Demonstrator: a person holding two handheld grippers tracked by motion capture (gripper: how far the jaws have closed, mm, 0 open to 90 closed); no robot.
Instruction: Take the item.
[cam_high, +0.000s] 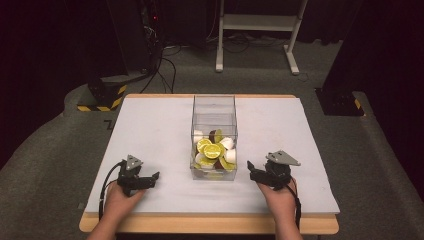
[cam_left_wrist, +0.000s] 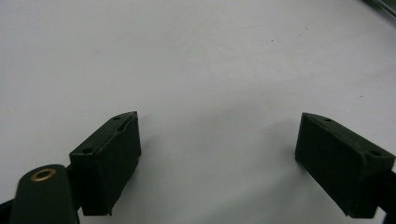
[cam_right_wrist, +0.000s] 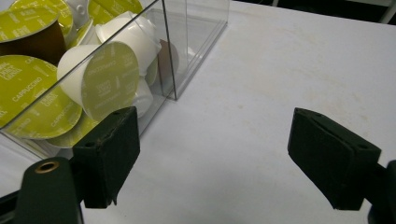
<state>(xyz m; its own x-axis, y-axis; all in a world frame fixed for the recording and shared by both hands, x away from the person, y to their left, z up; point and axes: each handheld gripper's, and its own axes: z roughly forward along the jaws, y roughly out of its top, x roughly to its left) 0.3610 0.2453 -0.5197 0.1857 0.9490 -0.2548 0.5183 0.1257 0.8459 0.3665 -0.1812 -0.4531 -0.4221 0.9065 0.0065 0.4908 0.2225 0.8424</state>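
Observation:
A clear plastic box (cam_high: 214, 112) stands in the middle of the white table (cam_high: 150, 125), its near half heaped with coffee capsules (cam_high: 212, 150) that have yellow-green lids and white or brown cups. Through the box wall (cam_right_wrist: 187, 28) the right gripper view shows those capsules (cam_right_wrist: 100, 77) close up. My left gripper (cam_high: 152, 179) rests on the table left of the box, open and empty; its jaws stand wide apart over bare table in the left gripper view (cam_left_wrist: 217, 154). Right of the box, my right gripper (cam_high: 252, 169) is open too, with nothing between its jaws (cam_right_wrist: 212, 156).
Beyond the table's far edge lie a white frame's legs (cam_high: 255, 30), cables (cam_high: 167, 65) and a black-and-yellow striped base (cam_high: 102, 97) on grey carpet. A dark stand foot (cam_high: 337, 102) sits at the right. Bare table stretches on both sides of the box.

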